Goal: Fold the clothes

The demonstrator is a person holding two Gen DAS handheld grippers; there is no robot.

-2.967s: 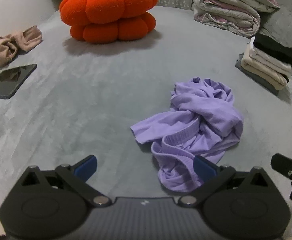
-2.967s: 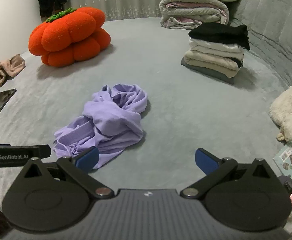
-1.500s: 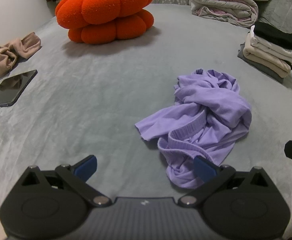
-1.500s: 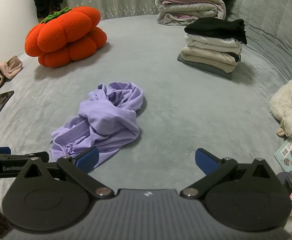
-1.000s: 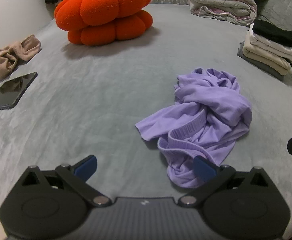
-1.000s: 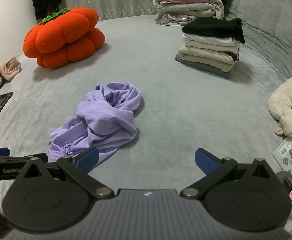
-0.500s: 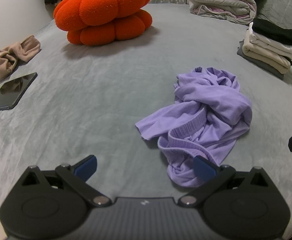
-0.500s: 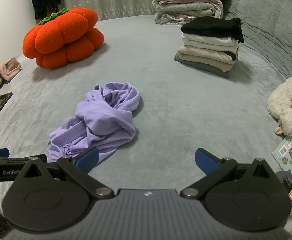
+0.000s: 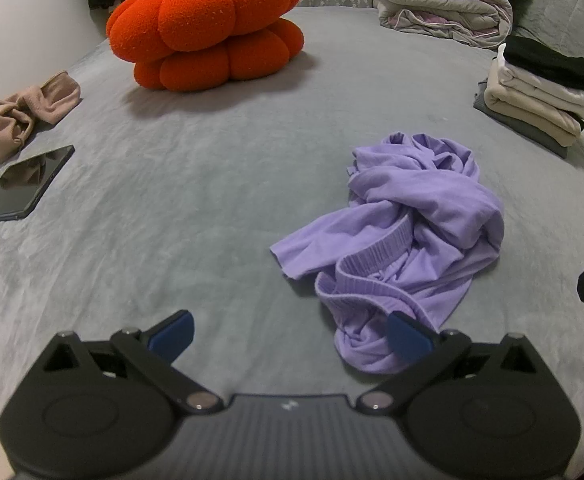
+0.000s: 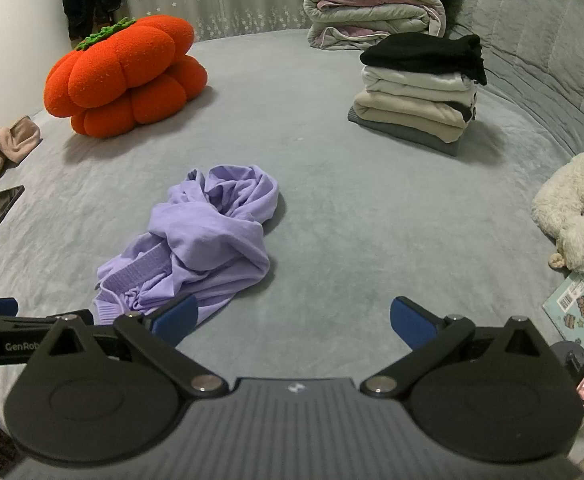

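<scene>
A crumpled lilac garment (image 9: pixel 403 236) (image 10: pixel 204 240) with a ribbed waistband lies in a heap on the grey bed (image 9: pixel 212 184). My left gripper (image 9: pixel 290 334) hovers at the near edge, open and empty; its right fingertip overlaps the garment's near end in the left wrist view. My right gripper (image 10: pixel 293 318) stands open and empty to the right of the heap, its left fingertip over the garment's near hem. The left gripper's body shows at the left edge of the right wrist view.
An orange pumpkin cushion (image 9: pixel 208 28) sits at the back left. A stack of folded clothes (image 10: pixel 419 88) and a rolled duvet (image 10: pixel 375 8) stand at the back right. A phone (image 9: pixel 22 184) and beige cloth (image 9: pixel 24 114) lie left; a white plush (image 10: pixel 571 208) lies right.
Both views have drifted only slightly over three seconds. The lilac garment lies as before and both grippers stay open.
</scene>
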